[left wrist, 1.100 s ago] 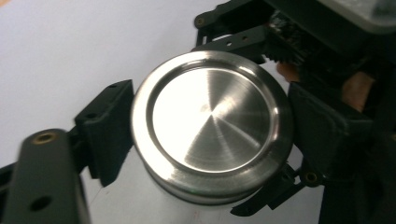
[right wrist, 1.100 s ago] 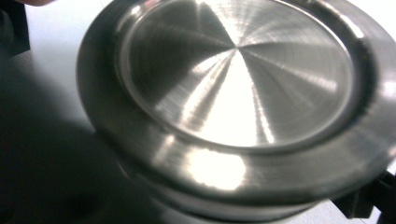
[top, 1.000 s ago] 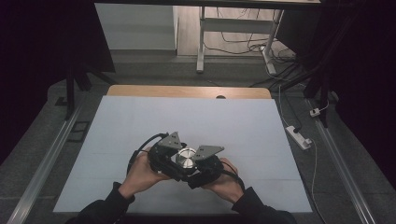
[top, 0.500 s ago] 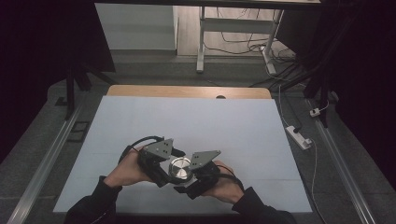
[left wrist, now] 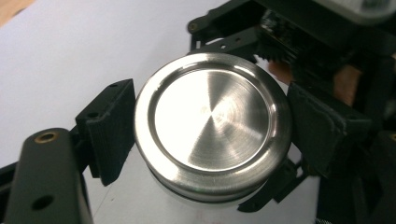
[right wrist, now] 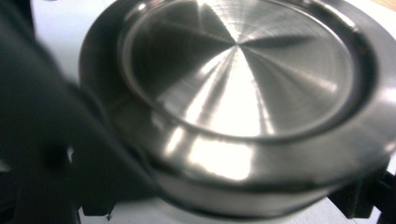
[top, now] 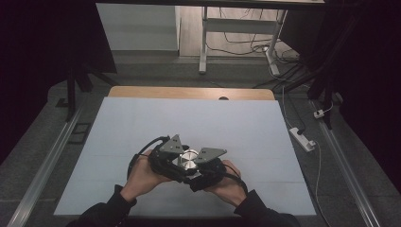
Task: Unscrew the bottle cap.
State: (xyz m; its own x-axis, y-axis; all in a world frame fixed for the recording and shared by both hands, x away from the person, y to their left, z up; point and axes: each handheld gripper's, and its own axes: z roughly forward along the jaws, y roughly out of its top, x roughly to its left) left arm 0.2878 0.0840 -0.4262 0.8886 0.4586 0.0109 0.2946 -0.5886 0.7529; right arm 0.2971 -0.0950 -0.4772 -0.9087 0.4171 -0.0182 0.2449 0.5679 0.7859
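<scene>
A round brushed-steel container with a rimmed lid (top: 188,158) (left wrist: 212,123) (right wrist: 243,74) sits between both grippers over the white table (top: 189,118), near its front edge. My left gripper (top: 180,156) (left wrist: 212,128) comes in from the left, and its ribbed black pads (left wrist: 112,126) press on opposite sides of the lid. My right gripper (top: 196,163) (right wrist: 205,186) comes in from the right. Its dark jaws close on the container's body just under the lid. A hand wraps each gripper, and their grey plates nearly touch above the lid.
A wooden strip (top: 189,93) runs along the table's far edge. A white power strip (top: 302,138) and cables lie on the floor to the right. Metal rails (top: 52,161) flank the table, and desk legs (top: 203,42) stand behind it.
The left hand swung out a little to the left, then came back in. Its jaws now clamp the lid. The right hand held still.
</scene>
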